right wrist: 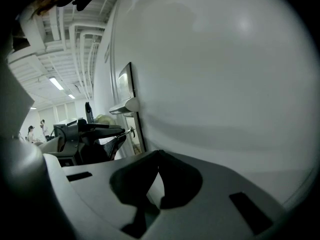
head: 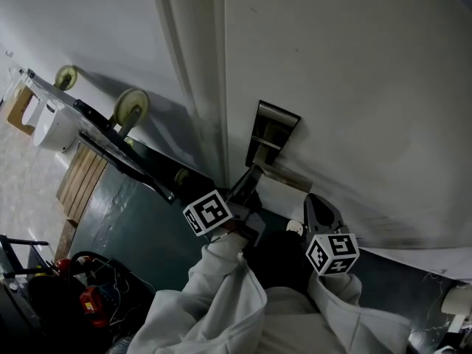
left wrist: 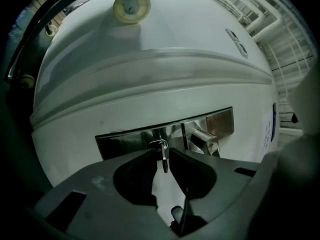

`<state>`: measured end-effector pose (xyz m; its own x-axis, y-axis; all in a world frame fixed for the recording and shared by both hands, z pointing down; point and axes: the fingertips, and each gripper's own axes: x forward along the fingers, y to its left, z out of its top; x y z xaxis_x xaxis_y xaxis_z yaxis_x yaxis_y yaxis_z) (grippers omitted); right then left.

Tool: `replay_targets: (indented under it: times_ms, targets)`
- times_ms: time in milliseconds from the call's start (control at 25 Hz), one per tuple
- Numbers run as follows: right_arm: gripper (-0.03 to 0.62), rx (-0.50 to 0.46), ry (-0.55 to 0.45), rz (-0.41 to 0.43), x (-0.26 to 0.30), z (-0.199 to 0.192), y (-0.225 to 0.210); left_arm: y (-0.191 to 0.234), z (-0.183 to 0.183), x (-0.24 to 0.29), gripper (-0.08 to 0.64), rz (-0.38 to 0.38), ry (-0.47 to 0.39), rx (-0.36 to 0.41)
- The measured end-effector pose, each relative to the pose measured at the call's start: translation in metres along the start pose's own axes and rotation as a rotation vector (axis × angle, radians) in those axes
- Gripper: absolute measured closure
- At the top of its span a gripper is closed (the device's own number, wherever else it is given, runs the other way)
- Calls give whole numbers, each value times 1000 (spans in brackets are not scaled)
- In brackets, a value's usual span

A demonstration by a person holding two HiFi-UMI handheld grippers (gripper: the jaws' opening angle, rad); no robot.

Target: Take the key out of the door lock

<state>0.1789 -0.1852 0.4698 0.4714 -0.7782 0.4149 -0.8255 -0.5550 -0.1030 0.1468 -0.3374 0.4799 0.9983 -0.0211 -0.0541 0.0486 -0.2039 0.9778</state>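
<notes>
The left gripper's (left wrist: 163, 153) dark, curved jaws pinch a slim metal key (left wrist: 164, 163) that juts from the shiny rectangular lock plate (left wrist: 125, 141) on a smooth white door (left wrist: 150, 84). A polished lever handle (left wrist: 205, 140) sits just right of it. The right gripper (right wrist: 159, 154) is near the door, its jaws pressed together on nothing.

Small metal key (left wrist: 164, 158) sticks out of steel lock plate (left wrist: 120, 140), edge-on, pinched btw left hand-held gripper (left wrist: 164, 153) jaws.

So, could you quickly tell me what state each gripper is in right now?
Left gripper: closed on the key.
Right gripper: closed, holding nothing.
</notes>
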Motion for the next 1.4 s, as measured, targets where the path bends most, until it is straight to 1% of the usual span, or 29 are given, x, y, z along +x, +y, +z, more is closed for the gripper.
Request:
replay_targets:
  times_ms: [80,200,440,680,760,960,1040,1120,1240,1360,1400]
  targets:
    - [540,-3,0,3,0,0,0,0,0,1,505,1,-7,-17]
    - [540,-8,0,7,-1,0,0,-2,0,2,528,-6,-25,-51]
    - [540,-19,1,23,-2,-1,3,-2,0,3,532,-24,-62,-112]
    - [540,-29,1,32,-6,-2,4,1,0,0,533,-4,-94,-139]
    - [540,-30,0,35,-7,-1,3,0,0,0,534,2,-100,-135]
    - [540,-29,1,40,-8,-2,2,-1,0,-1,534,19,-101,-71]
    - [540,-27,2,45,-7,-2,3,-1,0,-1,534,20,-103,-62]
    - [540,-27,2,48,-7,-2,3,0,0,-1,534,16,-110,-91]
    - [540,-25,-2,45,-8,-1,1,2,-1,-1,534,0,-121,-173]
    - [540,-23,-6,40,-9,1,0,2,-1,-2,534,-8,-125,-210]
    - [540,-23,-6,39,-9,1,0,1,-1,-1,534,-7,-128,-212]
